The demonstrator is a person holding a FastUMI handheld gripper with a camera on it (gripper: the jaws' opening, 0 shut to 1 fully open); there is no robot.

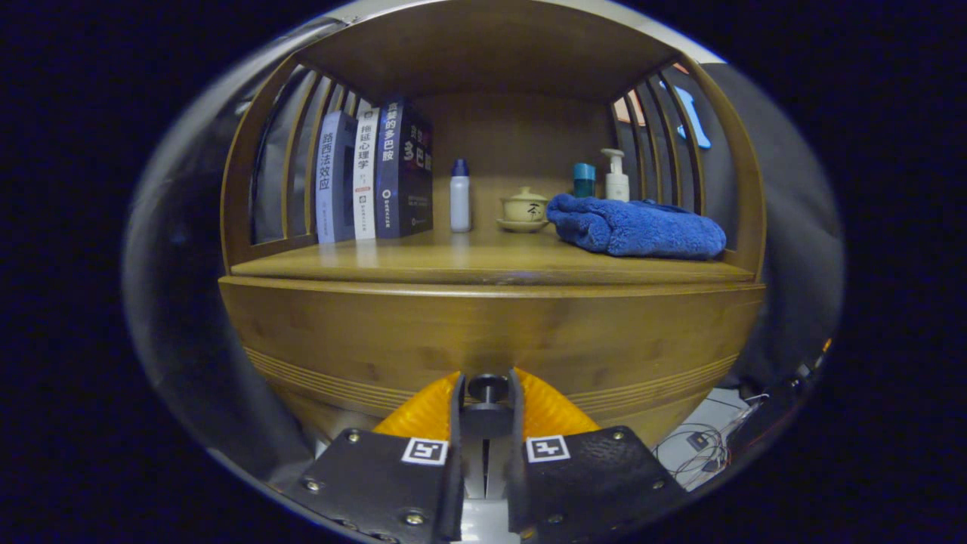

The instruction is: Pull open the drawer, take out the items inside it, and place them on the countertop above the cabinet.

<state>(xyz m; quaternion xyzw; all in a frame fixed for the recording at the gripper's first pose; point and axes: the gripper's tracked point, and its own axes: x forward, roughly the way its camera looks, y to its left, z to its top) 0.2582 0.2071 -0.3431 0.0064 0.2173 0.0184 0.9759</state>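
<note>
Hand-held gripper (487, 393), seen along its two orange ribbed fingers (427, 412); the jaws stand narrow, closed in on the small dark round metal knob (487, 387) of the drawer, one finger at each side of it; actual contact of the pads with the knob is hard to make out, since the black inner faces of the fingers hide its flanks. Black textured plates with square markers cover the gripper body and cut off the lower part of the drawer.

Curved brown wooden drawer front (491, 340), smooth, grained, with fine grooved lines low on its face; it appears shut, and its contents are hidden.

Above it, the desk (483, 264): the polished wooden countertop of the cabinet, enclosed by slatted wooden sides and a wooden roof. At the left back corner, three upright books (374, 174) in blue, white and dark covers; towards the back middle, a white plastic bottle with a blue cap (459, 195) and a pale ceramic lidded cup on a saucer (524, 208); along the right edge, a folded blue plush towel (634, 227), which partly hides a teal cylindrical container (583, 180) and a white pump bottle (616, 175) behind it.
</note>
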